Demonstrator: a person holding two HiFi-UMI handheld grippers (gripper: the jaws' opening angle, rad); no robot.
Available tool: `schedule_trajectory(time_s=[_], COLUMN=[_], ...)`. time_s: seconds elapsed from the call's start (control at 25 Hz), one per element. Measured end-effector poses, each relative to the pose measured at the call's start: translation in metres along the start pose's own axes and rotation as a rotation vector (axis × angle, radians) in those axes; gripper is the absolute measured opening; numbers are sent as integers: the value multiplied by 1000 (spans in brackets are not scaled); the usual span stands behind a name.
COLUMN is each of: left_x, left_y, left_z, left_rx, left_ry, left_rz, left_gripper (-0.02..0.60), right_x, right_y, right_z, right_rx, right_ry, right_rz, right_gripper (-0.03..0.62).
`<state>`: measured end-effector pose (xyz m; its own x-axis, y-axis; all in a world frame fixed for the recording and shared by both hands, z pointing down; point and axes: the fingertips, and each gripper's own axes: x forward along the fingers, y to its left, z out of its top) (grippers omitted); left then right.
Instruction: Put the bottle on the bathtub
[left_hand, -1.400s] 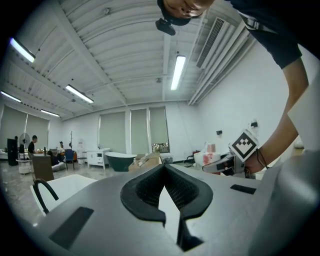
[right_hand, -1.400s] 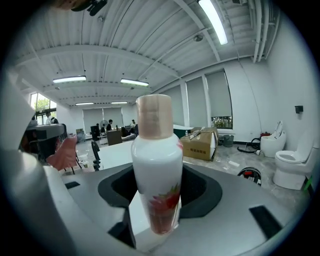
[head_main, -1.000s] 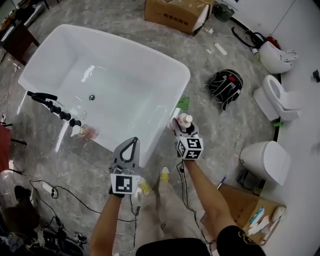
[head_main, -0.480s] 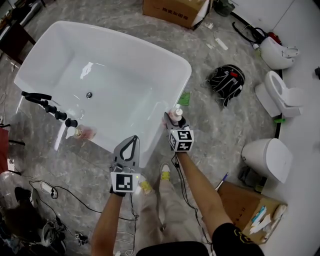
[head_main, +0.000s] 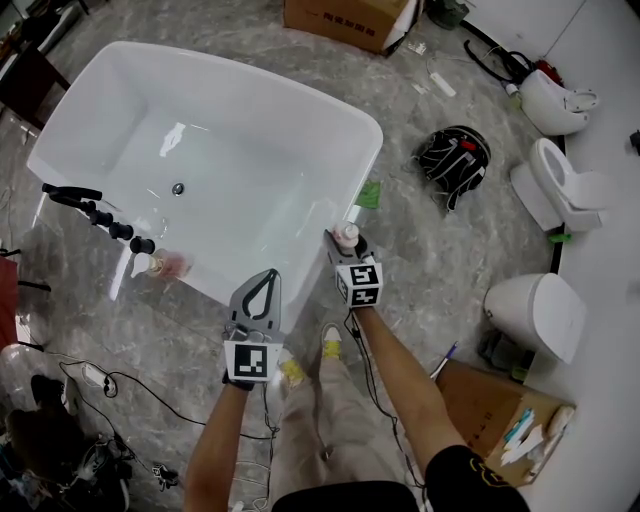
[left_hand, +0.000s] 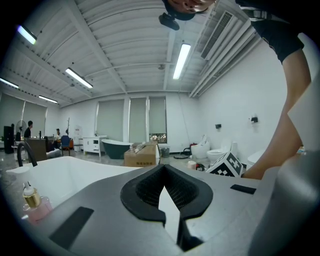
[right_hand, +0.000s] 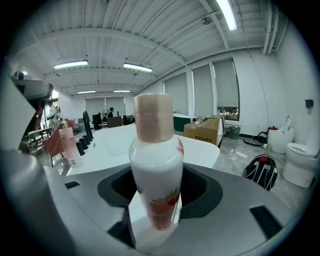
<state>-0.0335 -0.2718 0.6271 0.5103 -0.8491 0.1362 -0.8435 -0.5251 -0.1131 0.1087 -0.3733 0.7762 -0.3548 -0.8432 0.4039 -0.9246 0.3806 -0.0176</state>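
My right gripper (head_main: 345, 243) is shut on a white bottle (right_hand: 155, 170) with a beige cap and a red fruit print. It holds the bottle (head_main: 346, 235) upright over the near rim of the white bathtub (head_main: 345, 125), at its right-hand corner. My left gripper (head_main: 259, 292) hangs lower and to the left, just outside the tub's near wall. Its jaws (left_hand: 167, 210) are shut with nothing between them.
Black taps (head_main: 110, 220) and a pink bottle (head_main: 165, 265) stand on the tub's left rim. A cardboard box (head_main: 345, 20) lies beyond the tub. A black helmet (head_main: 450, 160) and white toilets (head_main: 555, 190) are on the floor to the right. Cables (head_main: 100, 385) trail at lower left.
The right gripper has carried the bottle left and forward, from beside the tub to over its near rim. The left gripper has barely moved.
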Motion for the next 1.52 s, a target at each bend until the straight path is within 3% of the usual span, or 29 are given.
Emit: schedule_trajectory(time_s=[0.44, 0.56, 0.76, 1.08, 1.28, 1.52], left_x=[0, 0, 1, 2, 2, 1], left_y=[-4, -3, -4, 0, 1, 1], left_z=[-2, -2, -6, -11, -10, -8], left_rx=[-44, -38, -59, -77, -83, -77], left_ry=[-3, -13, -1, -6, -2, 4], left_rz=[3, 2, 8, 16, 16, 11], left_gripper=[18, 18, 18, 18, 18, 18], right_x=[2, 4, 15, 22, 23, 18], right_y=[-3, -9, 3, 1, -2, -6], right_z=[-11, -14, -5, -2, -13, -19], right_rx=[-14, -28, -91, -86, -76, -59], right_ry=[58, 84, 97, 88, 144, 140], right_rz=[-27, -61, -60, -71, -75, -76], right_gripper=[270, 230, 225, 227, 269, 296])
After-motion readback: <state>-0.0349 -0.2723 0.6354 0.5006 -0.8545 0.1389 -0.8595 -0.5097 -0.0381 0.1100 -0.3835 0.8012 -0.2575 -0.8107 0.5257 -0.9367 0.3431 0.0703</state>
